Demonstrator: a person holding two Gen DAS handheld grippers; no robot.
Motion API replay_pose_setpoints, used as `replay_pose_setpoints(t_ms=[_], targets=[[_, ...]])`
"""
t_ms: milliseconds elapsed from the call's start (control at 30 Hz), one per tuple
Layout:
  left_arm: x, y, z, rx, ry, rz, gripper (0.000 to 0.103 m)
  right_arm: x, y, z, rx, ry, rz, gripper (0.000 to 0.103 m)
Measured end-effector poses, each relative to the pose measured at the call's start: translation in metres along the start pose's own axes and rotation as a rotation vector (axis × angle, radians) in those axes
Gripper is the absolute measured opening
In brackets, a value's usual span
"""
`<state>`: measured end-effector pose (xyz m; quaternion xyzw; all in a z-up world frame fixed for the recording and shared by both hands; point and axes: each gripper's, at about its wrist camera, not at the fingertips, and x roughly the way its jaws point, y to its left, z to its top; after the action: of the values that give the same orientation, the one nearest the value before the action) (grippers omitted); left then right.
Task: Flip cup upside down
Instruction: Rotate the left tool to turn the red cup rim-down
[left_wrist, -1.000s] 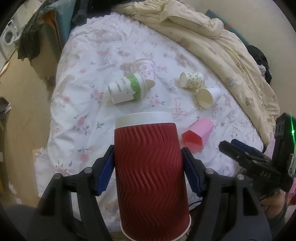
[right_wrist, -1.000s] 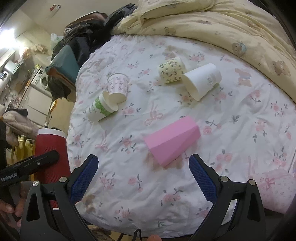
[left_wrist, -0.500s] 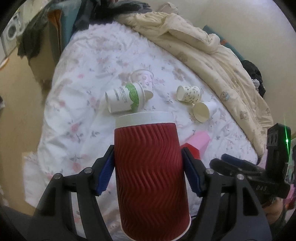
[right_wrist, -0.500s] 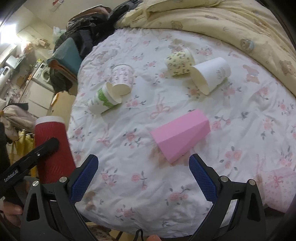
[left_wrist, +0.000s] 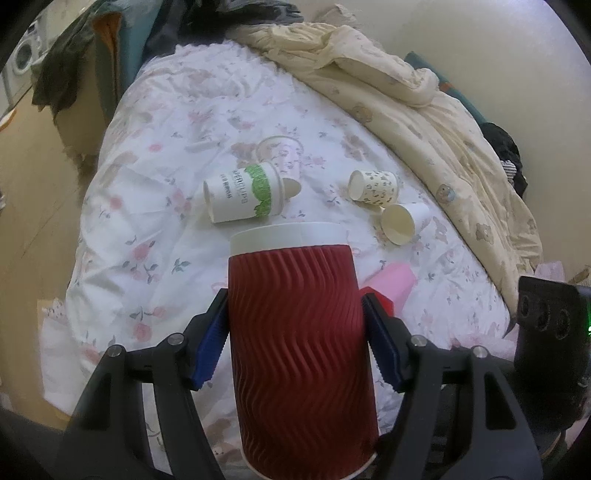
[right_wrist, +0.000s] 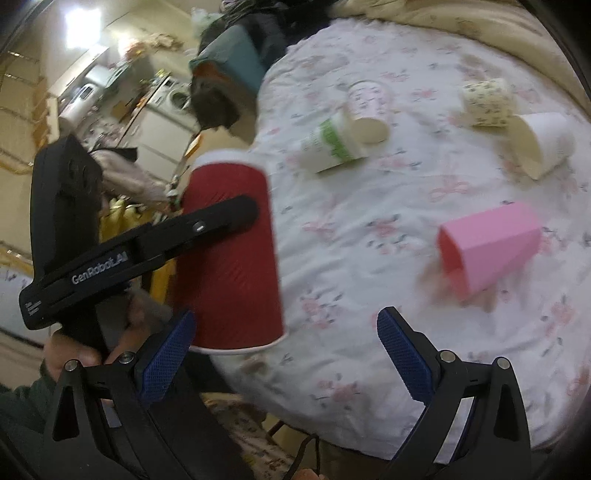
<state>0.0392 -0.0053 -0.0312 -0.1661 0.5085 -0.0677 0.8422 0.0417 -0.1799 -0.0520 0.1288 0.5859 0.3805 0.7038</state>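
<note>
The left gripper (left_wrist: 295, 343) jaws clamp the red ripple-wall paper cup (left_wrist: 299, 347) mid-air above the bed (left_wrist: 155, 206) edge, rim downward. The right gripper (right_wrist: 284, 354) jaws stand released. Hazard: excess squeeze crushes the wall; soft bedding may topple the cup on placement.

1. Both views carry heavy fisheye bending, with black vignetted corners and curved edges.
2. The left wrist view is evenly, softly lit and fairly sharp; the red cup (left_wrist: 299, 354) shows its ribbing clearly.
3. The right wrist view is smeared by motion blur, especially the red cup (right_wrist: 231, 254) and the pink cup (right_wrist: 489, 247).
4. A bright ceiling light (right_wrist: 83, 27) glares at upper left there.
</note>
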Motion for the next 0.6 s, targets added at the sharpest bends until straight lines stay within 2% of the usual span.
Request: replay_pose_setpoints(t_ms=[133,300,433,600], targets=[[-0.002,-0.005,0.0,0.026,-0.001,-0.01,0.066,0.008,-0.002,-0.002,0.0,0.032,-0.028,0.101],[-0.002,-0.012,-0.002,0.053,0.01,-0.027,0.065,0.018,-0.02,-0.004,0.056,0.08,-0.141,0.101],[-0.001,-0.015,-0.004,0.067,0.017,-0.035,0.065,0.021,-0.029,-0.003,0.085,0.088,-0.209,0.101],[0.0,-0.017,-0.005,0.076,0.025,-0.036,0.065,0.02,-0.036,-0.003,0.097,0.08,-0.254,0.101]])
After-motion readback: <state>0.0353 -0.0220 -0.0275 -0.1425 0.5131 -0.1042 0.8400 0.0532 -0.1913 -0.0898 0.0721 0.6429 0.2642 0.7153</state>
